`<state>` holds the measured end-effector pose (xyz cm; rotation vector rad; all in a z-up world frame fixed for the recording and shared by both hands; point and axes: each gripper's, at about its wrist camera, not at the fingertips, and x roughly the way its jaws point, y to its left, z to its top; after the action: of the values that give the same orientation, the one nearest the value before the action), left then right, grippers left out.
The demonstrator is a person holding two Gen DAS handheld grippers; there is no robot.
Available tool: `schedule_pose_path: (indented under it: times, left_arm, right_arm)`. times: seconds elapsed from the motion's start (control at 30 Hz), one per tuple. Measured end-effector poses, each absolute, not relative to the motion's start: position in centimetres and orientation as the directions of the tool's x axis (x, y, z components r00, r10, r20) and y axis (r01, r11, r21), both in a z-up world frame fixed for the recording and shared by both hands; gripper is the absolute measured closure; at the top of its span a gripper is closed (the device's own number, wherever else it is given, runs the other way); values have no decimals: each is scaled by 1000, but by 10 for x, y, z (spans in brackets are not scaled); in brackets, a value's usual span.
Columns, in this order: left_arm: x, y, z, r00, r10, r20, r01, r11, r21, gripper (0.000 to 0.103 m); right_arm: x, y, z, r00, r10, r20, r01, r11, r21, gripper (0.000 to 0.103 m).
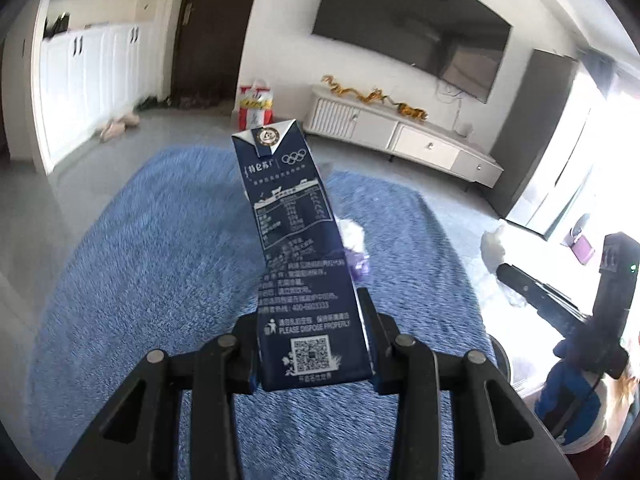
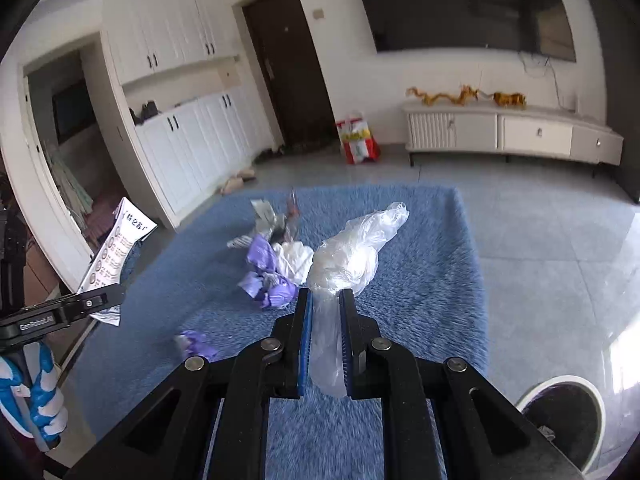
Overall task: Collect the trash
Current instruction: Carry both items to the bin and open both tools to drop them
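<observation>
Both tools tilted down, loaded.

One milk carton [image 1: 304, 248], one clear bag [image 2: 352, 256], perhaps four scraps [image 2: 268, 276].

Light: bright daylight, blown-out glass door [image 1: 576, 168] right of jaws | Blur: shaggy blue rug [image 1: 160, 260] smeared | Edges: fisheye-bent, dark corners

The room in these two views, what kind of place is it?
Most likely a home living room: a large dark wall-mounted television above a long low white cabinet, a shaggy blue rug on grey floor tiles, and tall white cupboards beside a dark door.
</observation>
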<state>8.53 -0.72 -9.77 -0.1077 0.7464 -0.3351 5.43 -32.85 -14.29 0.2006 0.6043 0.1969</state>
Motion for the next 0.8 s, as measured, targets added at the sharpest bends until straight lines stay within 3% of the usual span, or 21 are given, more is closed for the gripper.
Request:
schedule_pose_path:
  times: [0.43,0.8]
  left_arm:
    - [33,-114,-64,638,-452,-623,498,860,-114,67]
    - [19,-288,-100,408,-556,-724,740,666,-94,67]
  right_arm:
    - [-49,-417,-115,884,79,-462,37,971,236,90]
    - [-98,-532,-179,803,-93,-588,298,918,263,90]
